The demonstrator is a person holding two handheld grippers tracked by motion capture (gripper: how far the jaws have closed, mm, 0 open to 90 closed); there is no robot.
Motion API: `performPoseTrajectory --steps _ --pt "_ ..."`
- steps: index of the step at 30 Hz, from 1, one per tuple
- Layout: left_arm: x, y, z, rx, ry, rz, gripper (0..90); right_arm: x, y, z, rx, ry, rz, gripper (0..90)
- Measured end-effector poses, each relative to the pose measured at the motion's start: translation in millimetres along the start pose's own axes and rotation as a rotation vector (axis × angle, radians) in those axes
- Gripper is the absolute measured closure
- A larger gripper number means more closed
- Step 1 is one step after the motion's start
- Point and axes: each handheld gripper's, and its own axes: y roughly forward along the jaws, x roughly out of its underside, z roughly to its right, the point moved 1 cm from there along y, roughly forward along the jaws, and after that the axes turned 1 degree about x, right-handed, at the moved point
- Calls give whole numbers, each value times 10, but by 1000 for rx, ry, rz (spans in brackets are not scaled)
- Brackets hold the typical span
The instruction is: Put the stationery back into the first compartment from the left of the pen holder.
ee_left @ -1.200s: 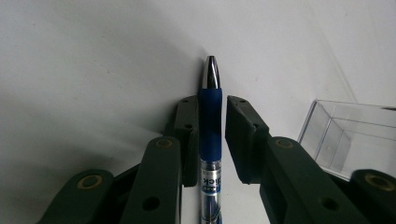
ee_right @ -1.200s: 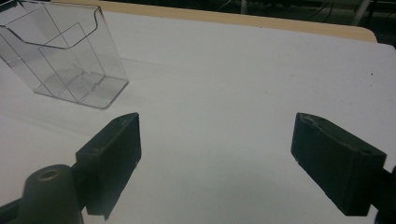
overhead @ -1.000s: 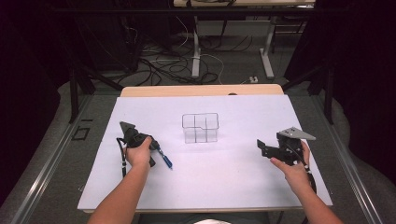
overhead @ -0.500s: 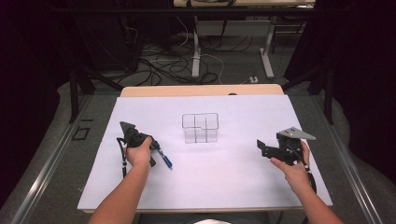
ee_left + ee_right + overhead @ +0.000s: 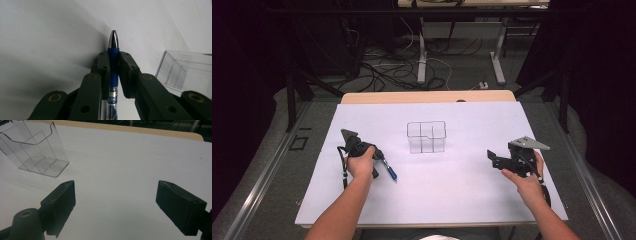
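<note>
My left gripper (image 5: 379,159) is shut on a blue pen (image 5: 389,170), which sticks out past the jaws toward the table's near right. In the left gripper view the pen (image 5: 113,62) lies clamped between the two black pads, its silver tip pointing away, and my left gripper (image 5: 113,56) hovers close over the white sheet. A clear plastic holder (image 5: 426,136) with several compartments stands upright at the table's middle, to the right of that gripper. My right gripper (image 5: 493,157) stands open at the right side, jaws wide with nothing between them (image 5: 116,197).
A white sheet (image 5: 452,190) covers the wooden table (image 5: 427,96). The clear holder (image 5: 35,147) shows at the upper left in the right gripper view and at the right edge (image 5: 185,70) in the left gripper view. Cables and table legs lie on the floor beyond.
</note>
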Motion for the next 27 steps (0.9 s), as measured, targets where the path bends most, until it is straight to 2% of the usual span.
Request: performPoseTrajectory --steps 5,6,13,15,16,17,21,27 --pt "-9 -52 34 19 19 12 802 0 -1 0 -2 -1 1 159" --pt "-14 -62 38 11 20 3 802 0 0 0 -2 -1 0 159" --pt "-36 -140 79 35 50 40 802 0 -4 -1 -2 10 2 159" --pt "-45 -159 95 32 60 40 803 0 -1 2 -1 5 2 159" --pt "-51 -176 97 46 66 35 803 0 0 2 -1 4 2 158" --pt "-53 -176 112 38 70 46 802 0 1 1 -2 2 3 158" --pt "-66 -203 147 74 84 62 802 -1 -1 2 1 1 -1 158" --pt "-100 -279 246 92 119 86 802 0 0 3 0 1 0 159"
